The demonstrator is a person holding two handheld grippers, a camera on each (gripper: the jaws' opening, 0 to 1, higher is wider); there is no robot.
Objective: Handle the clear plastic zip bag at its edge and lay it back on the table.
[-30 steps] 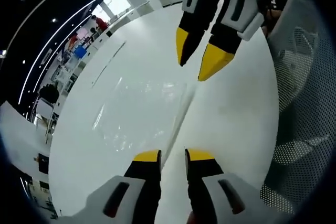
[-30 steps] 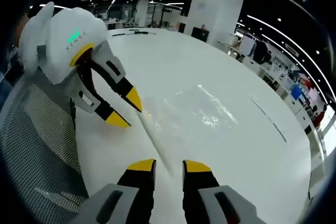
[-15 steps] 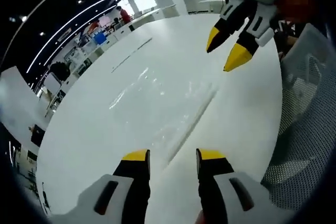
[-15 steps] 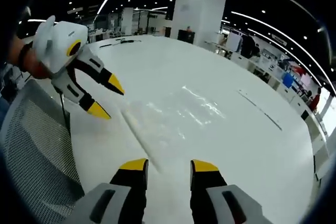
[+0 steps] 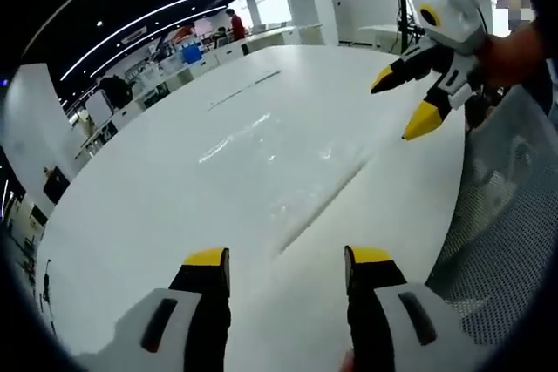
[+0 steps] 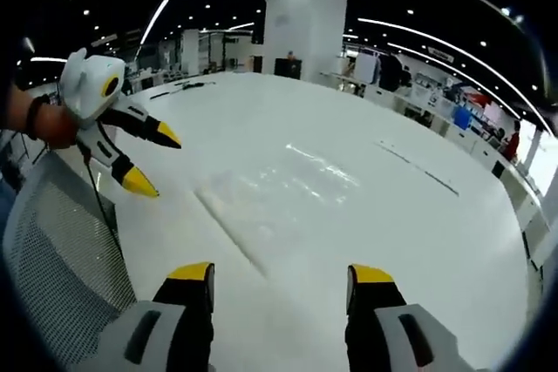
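Note:
The clear plastic zip bag (image 5: 279, 167) lies flat on the white table (image 5: 139, 215), its zip edge running diagonally ahead of my left gripper (image 5: 283, 259). That gripper is open and holds nothing, lifted back from the bag. In the right gripper view the bag (image 6: 270, 193) lies on the table (image 6: 418, 241) ahead of my right gripper (image 6: 281, 274), which is open and empty. The right gripper (image 5: 408, 102) also hangs open at the upper right of the left gripper view, clear of the bag. The left gripper (image 6: 146, 158) shows open at the left of the right gripper view.
A white mesh chair (image 5: 506, 233) stands at the table's near edge, seen too in the right gripper view as the mesh chair (image 6: 61, 241). A thin dark strip (image 6: 417, 169) lies on the table beyond the bag. Desks and people fill the hall behind.
Both grippers have opened wider and drawn back and up from the bag's zip edge. The bag stays flat on the table.

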